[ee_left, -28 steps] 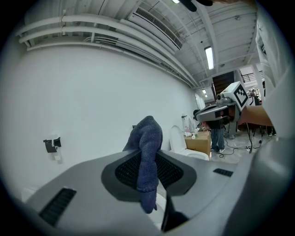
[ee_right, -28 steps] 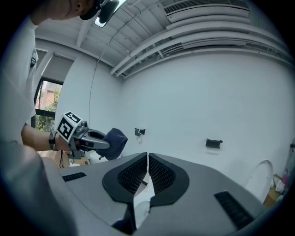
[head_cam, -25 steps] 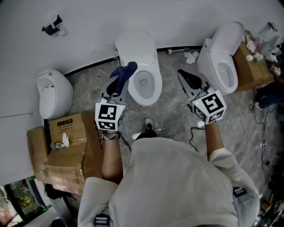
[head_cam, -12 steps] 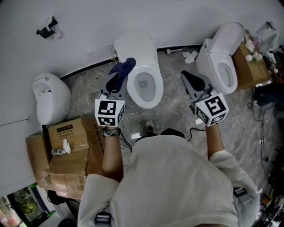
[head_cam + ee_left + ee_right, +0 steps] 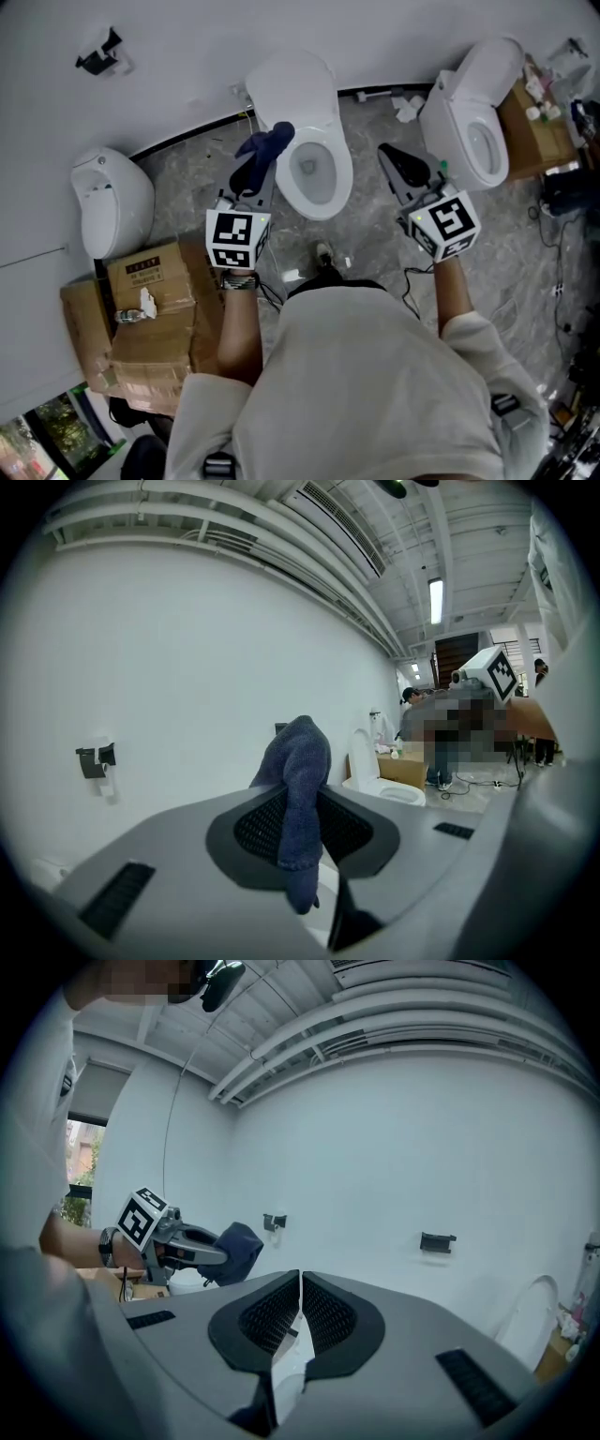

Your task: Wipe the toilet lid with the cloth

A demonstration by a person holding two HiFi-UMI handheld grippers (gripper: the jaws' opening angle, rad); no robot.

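Observation:
A white toilet [image 5: 314, 173] stands against the wall with its lid [image 5: 291, 89] raised. My left gripper [image 5: 248, 183] is just left of the bowl, shut on a dark blue cloth [image 5: 265, 148] that bunches up over the jaw tips. In the left gripper view the cloth [image 5: 300, 761] hangs pinched between the jaws of the left gripper [image 5: 302, 829]. My right gripper [image 5: 389, 157] hovers to the right of the bowl. Seen in its own view, the right gripper [image 5: 300, 1283] is shut with nothing in it.
A second toilet [image 5: 473, 122] stands at the right, with cardboard boxes [image 5: 539, 131] behind it. On the left are a white urinal [image 5: 112, 202] and stacked cardboard boxes [image 5: 141, 319]. A cable [image 5: 408, 281] trails on the grey floor.
Both grippers have shifted only slightly beside the toilet. The cloth stays pinched in the left one and the right one stays shut.

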